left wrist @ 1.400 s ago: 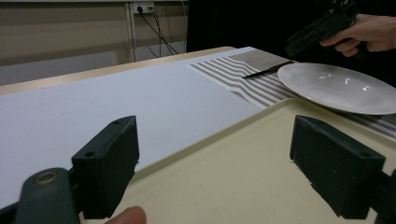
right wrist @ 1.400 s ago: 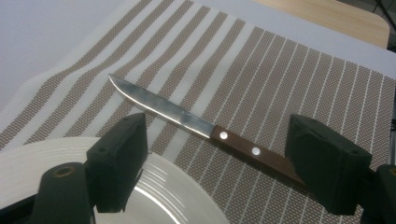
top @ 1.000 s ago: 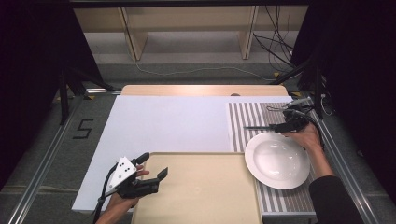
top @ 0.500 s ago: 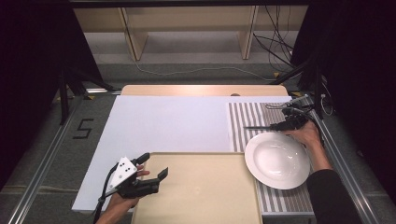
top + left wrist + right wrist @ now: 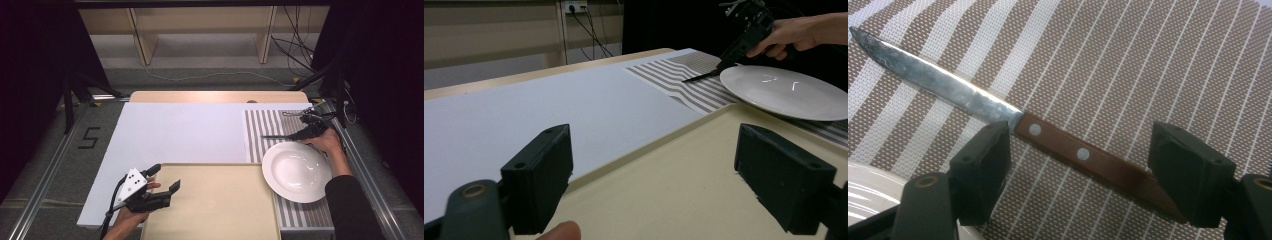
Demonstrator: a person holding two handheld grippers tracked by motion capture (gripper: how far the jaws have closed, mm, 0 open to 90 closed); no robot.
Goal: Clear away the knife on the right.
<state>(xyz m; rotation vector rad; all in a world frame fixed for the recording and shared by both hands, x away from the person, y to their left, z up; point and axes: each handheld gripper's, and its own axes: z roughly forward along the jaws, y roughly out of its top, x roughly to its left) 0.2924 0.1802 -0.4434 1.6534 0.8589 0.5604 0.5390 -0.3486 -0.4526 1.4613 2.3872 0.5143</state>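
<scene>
Right, the knife (image 5: pixel 1013 125) lies flat on the striped mat (image 5: pixel 1148 60), its wooden handle with two rivets crossing the gap between the right gripper (image 5: pixel 1080 172)'s jaws, blade running out past the left jaw. Those jaws stand spread wide, one on each side of the handle, with neither pad pressing on it. From the high view, the knife (image 5: pixel 280 136) sits just beyond the white plate (image 5: pixel 297 171), which rests on the same mat (image 5: pixel 260 130) at the table's right. Over on the near left, the left gripper (image 5: pixel 165 180) hovers over the corner of the beige tray (image 5: pixel 220 205), jaws spread and nothing between them.
</scene>
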